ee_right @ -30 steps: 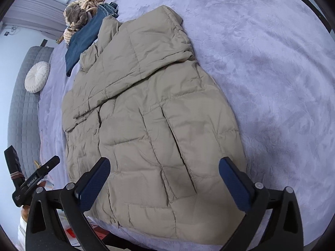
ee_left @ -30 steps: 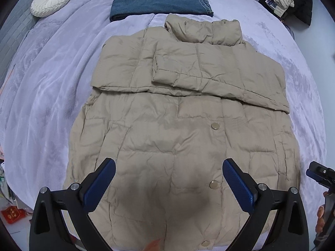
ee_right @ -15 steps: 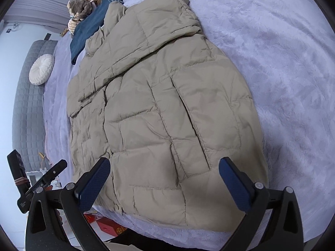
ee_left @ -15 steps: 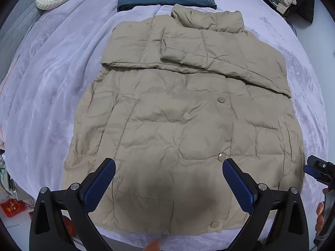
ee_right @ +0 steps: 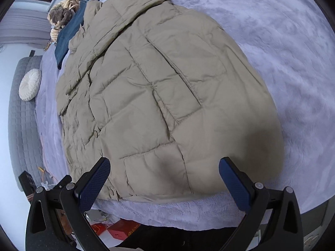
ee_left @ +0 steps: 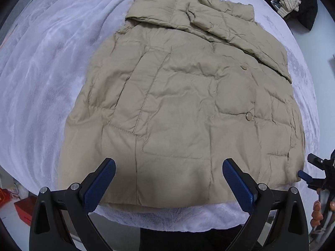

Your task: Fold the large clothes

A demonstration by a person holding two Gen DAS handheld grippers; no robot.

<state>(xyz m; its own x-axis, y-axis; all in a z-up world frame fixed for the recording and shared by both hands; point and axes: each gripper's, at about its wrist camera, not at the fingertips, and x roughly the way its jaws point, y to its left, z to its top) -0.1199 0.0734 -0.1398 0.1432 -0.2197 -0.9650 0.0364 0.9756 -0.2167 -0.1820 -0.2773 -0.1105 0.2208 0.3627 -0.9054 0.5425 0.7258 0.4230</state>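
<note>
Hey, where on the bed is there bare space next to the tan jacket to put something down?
Bare lavender blanket lies wide open on the right of the tan jacket. Another broad patch lies on its left, toward the white round cushion. A narrow strip runs along the hem. Crowded at the collar end: folded jeans and a plush toy.

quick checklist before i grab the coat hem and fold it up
1. Left gripper jaws wide open, nothing held: ok.
2. Right gripper jaws wide open, nothing held: ok.
3. Beige puffer coat lies flat on the bed cover: ok.
4. Sleeves folded across the chest: ok.
5. Hem visible near the bed edge, between both jaws: ok.
6. Folded jeans lie beyond the collar; whether they touch it: cannot tell.
</note>
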